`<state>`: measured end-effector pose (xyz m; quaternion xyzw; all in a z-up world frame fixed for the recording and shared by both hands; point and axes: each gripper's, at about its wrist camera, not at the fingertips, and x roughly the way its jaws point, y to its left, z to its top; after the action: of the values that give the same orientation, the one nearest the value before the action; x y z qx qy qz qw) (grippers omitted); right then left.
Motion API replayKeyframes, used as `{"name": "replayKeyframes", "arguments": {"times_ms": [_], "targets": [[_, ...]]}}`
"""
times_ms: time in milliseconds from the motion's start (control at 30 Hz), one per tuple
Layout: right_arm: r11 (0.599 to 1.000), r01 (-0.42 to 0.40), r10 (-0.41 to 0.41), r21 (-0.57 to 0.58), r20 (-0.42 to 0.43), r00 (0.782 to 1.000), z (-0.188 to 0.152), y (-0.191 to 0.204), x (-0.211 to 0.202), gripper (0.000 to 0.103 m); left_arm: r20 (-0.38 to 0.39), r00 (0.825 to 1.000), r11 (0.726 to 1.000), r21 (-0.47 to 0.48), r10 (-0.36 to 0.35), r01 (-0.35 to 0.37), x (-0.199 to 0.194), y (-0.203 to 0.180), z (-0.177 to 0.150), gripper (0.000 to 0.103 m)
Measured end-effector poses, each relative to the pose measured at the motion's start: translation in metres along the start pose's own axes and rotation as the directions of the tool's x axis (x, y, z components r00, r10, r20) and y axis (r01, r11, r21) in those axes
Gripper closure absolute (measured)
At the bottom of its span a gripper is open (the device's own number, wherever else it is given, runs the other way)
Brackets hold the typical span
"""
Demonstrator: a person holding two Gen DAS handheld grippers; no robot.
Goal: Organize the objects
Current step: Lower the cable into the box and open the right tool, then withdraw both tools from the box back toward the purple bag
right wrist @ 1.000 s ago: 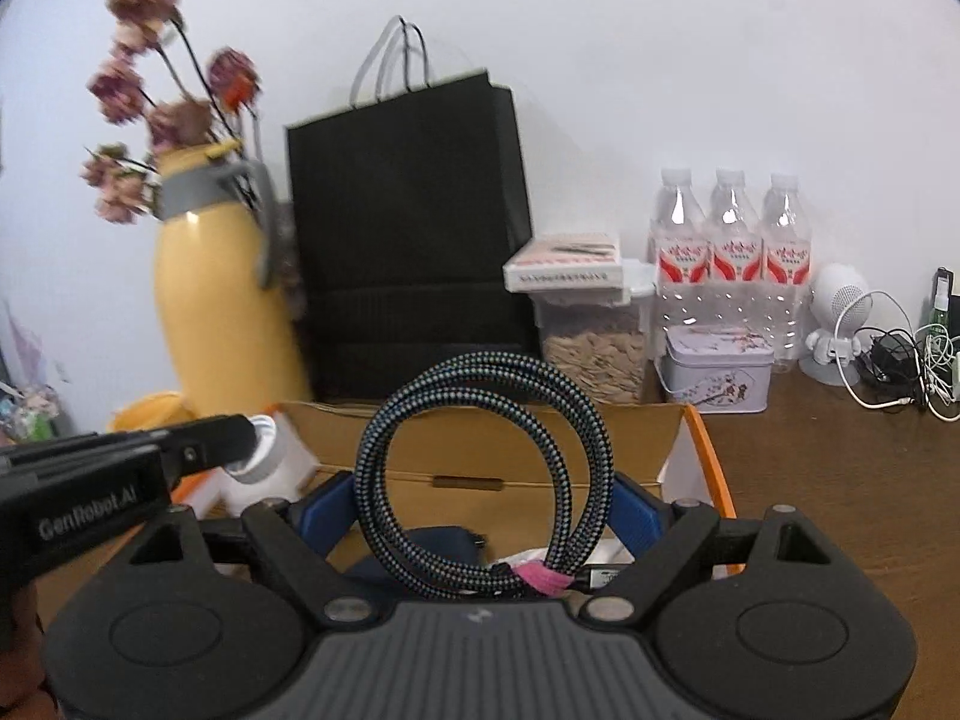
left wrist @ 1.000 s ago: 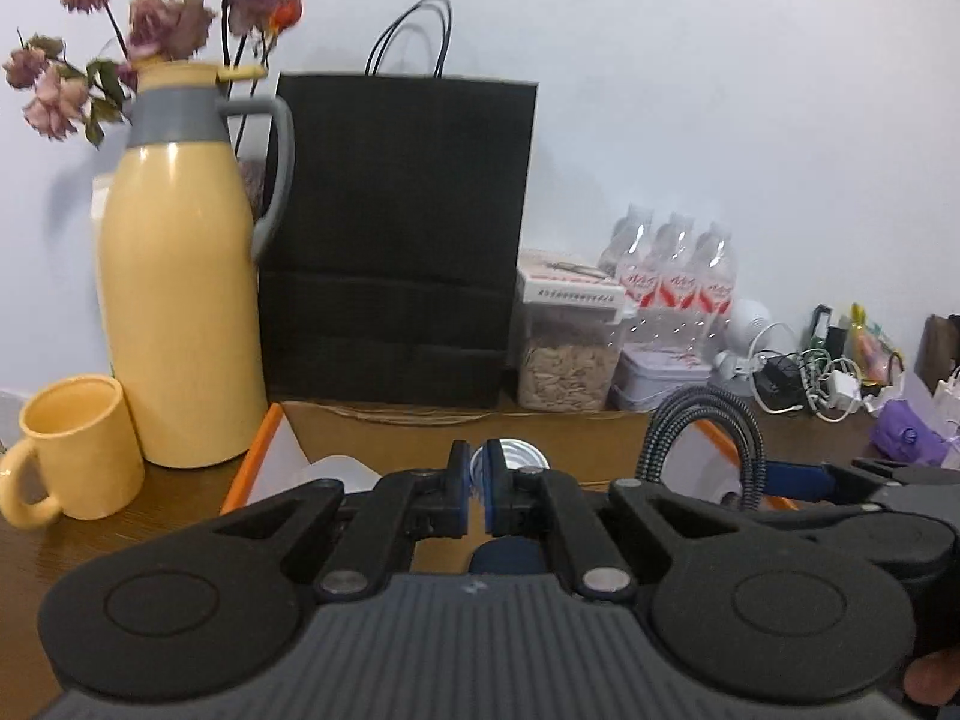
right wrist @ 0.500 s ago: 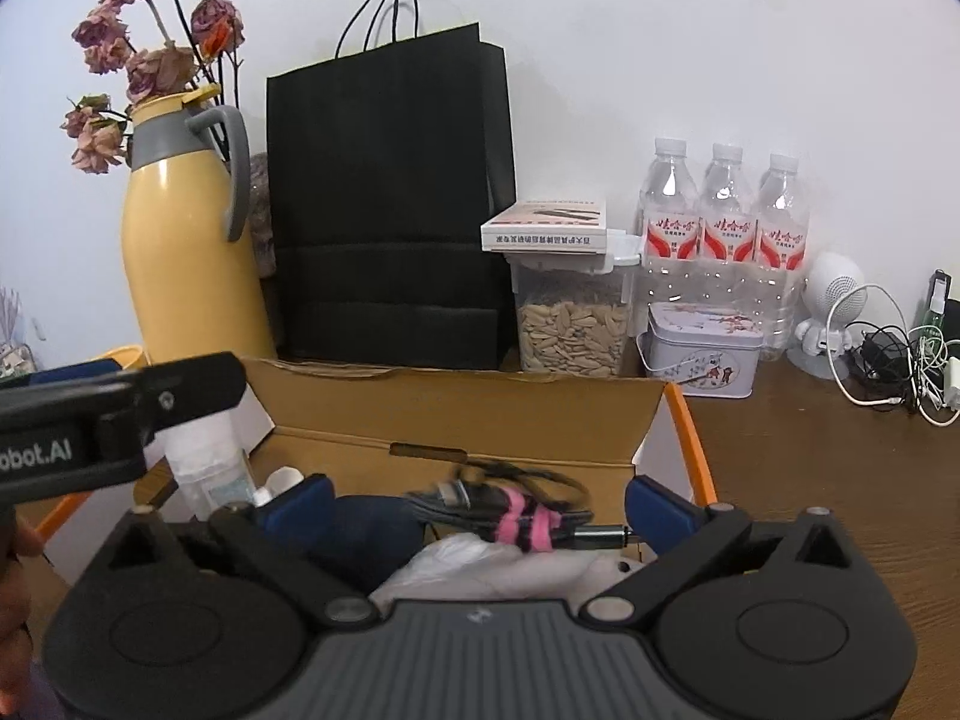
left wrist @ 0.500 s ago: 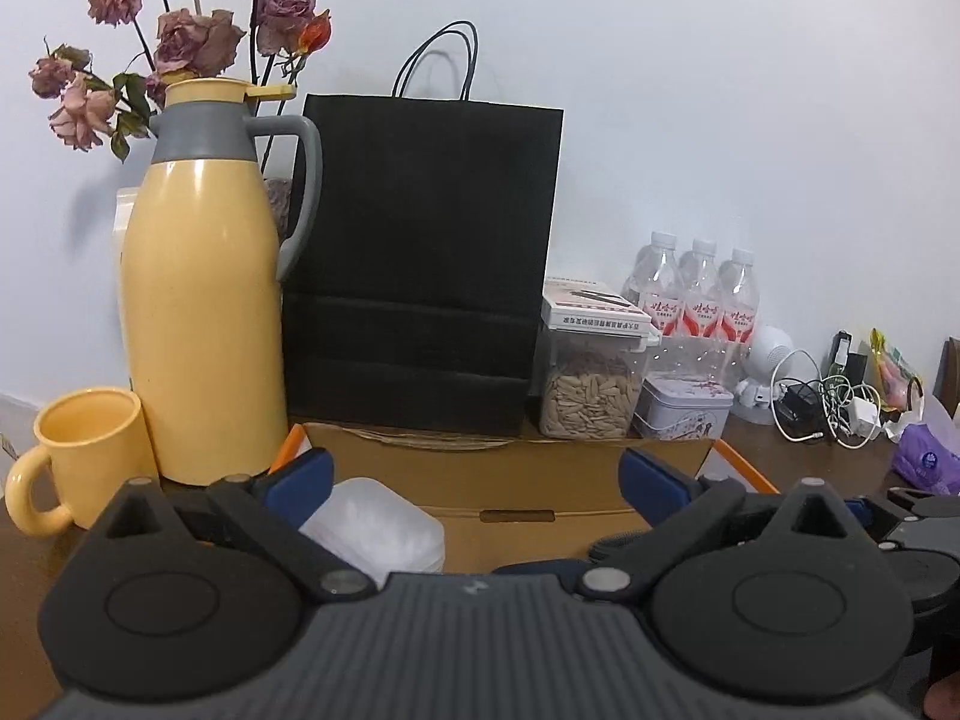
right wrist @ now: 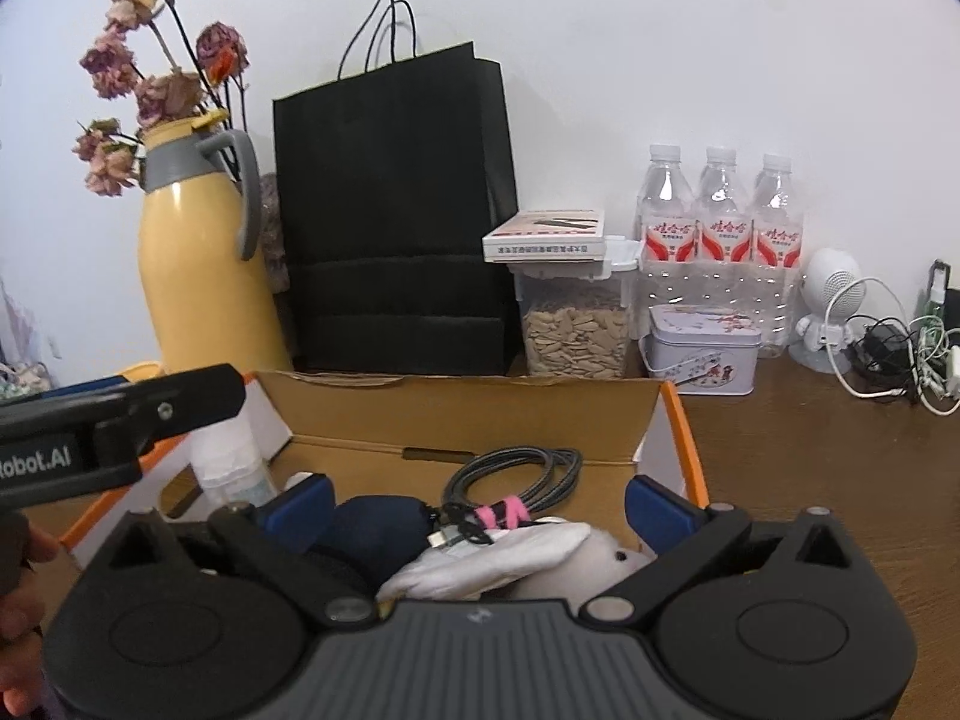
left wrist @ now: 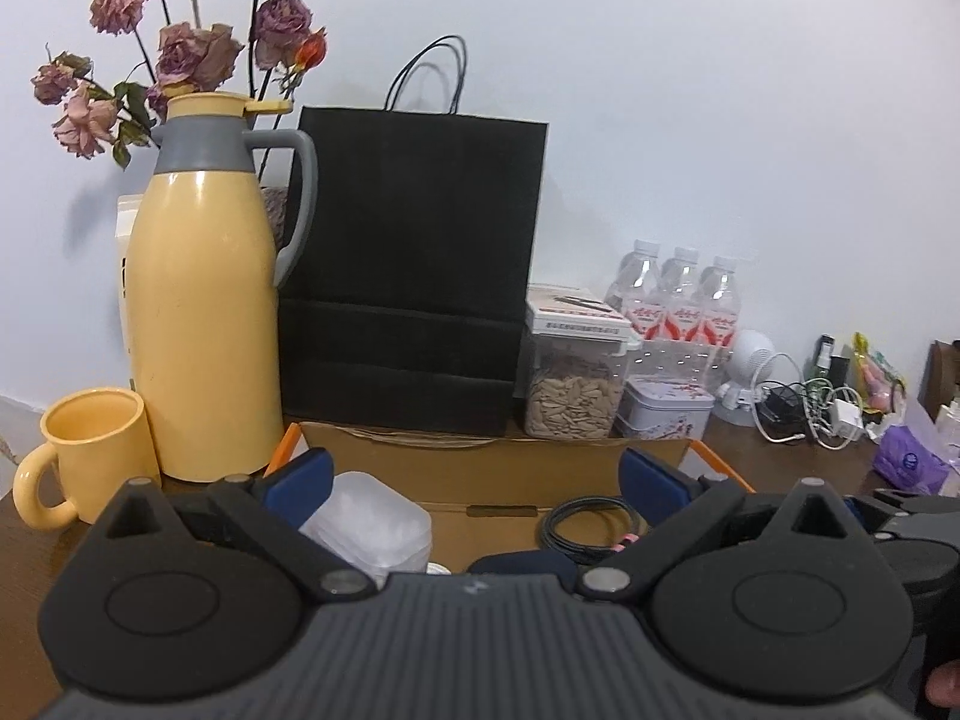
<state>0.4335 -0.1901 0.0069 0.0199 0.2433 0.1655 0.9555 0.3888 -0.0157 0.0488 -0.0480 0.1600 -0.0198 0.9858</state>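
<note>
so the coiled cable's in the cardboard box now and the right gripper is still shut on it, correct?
Not quite. The coiled cable does lie in the cardboard box, but the right gripper is open: its jaws have just been opening and now stand wide, clear of the cable. The right wrist view shows it.

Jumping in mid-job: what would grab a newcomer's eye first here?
The tall black paper bag against the wall, with the yellow thermos and dried roses on its left. In front, the open cardboard box holds a coiled cable with a pink tie.
</note>
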Motion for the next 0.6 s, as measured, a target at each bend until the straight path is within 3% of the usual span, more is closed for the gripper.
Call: {"name": "replayKeyframes", "arguments": {"times_ms": [367, 600], "targets": [[0.999, 0.032, -0.032, -0.002, 0.059, 0.998, -0.001, 0.008, -0.035, 0.000, 0.019, 0.999, 0.999, 0.010, -0.030, 0.030, -0.038, 0.002, -0.001, 0.000], [0.999, 0.049, -0.049, 0.001, 0.103, 0.993, -0.008, 0.017, -0.063, 0.000, 0.022, 1.000, 1.000, 0.017, -0.009, 0.009, -0.062, 0.006, -0.005, 0.000]]}}
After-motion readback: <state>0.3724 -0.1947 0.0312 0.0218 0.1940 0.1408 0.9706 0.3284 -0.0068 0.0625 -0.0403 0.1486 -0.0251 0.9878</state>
